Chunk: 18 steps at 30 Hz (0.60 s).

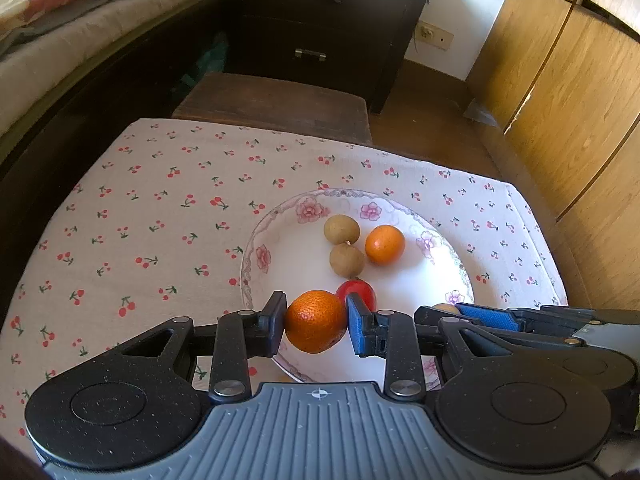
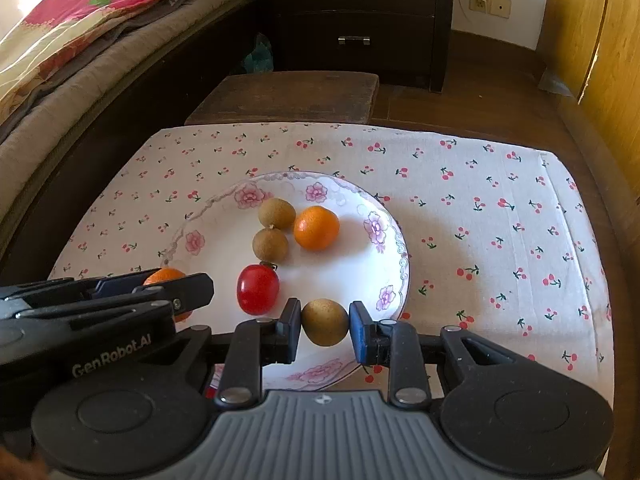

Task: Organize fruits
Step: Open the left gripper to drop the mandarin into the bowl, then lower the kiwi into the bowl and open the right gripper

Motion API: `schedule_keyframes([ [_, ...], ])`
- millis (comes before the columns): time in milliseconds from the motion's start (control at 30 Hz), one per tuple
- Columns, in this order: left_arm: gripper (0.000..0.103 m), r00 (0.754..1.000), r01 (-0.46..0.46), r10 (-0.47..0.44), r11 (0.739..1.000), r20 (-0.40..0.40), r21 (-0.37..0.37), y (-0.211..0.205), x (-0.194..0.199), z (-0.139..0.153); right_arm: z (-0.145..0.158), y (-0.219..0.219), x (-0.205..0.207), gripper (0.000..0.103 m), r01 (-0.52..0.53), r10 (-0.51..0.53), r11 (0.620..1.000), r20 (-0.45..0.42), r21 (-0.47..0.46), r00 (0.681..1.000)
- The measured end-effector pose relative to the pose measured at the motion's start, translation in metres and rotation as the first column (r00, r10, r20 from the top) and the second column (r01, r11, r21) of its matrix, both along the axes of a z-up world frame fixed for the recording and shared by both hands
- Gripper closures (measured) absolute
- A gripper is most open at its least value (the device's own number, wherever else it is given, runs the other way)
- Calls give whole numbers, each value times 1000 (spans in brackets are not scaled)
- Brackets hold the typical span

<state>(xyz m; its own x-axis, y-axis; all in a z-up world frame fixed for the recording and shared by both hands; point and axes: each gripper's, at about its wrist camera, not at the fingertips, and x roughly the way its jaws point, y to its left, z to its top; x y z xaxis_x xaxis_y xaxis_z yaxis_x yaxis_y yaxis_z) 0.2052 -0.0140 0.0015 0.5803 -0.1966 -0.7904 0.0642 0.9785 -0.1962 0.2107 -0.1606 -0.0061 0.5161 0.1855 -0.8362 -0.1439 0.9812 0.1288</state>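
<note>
A: Item one, largest: worktop under a pale cloth printed with small red cherries [image 2: 500, 208]. Any fruit lying loose on it?

B: None that either view shows. Its near edge is hidden behind the tools.

A: Item two: round white china plate with pink flowers and a grey scrolled rim [image 2: 394, 256], middle of the cloth.

B: Four pieces rest on it already. Far right, a small smooth orange citrus [image 2: 316, 227]. Just left of that, two round tan-brown longan-like fruits [image 2: 276, 213], touching each other. Nearer, a glossy red cherry tomato [image 2: 257, 289].

A: Item three: larger orange with pebbled skin [image 1: 315, 321].

B: Clenched between the pads of the left tongs [image 1: 316, 322], over the plate's near left part. Whether it touches the china I cannot tell.

A: Item four: a third tan-brown round fruit [image 2: 324, 322].

B: Pinched in the right tongs [image 2: 325, 323], over the near right rim, beside the tomato.

A: Tally?

B: Four delivered, two in hand above the plate. By my reckoning the sorting is nearly finished: what's left is setting both down and letting go, with room kept so the round ones don't roll off the rim.
</note>
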Motion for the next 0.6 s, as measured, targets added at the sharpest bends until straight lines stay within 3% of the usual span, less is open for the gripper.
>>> schedule_keyframes([
  [600, 60, 1000, -2, 2, 999, 12, 37, -4, -1, 2, 0, -1, -1, 74, 10, -10, 1000, 9, -6, 1000],
])
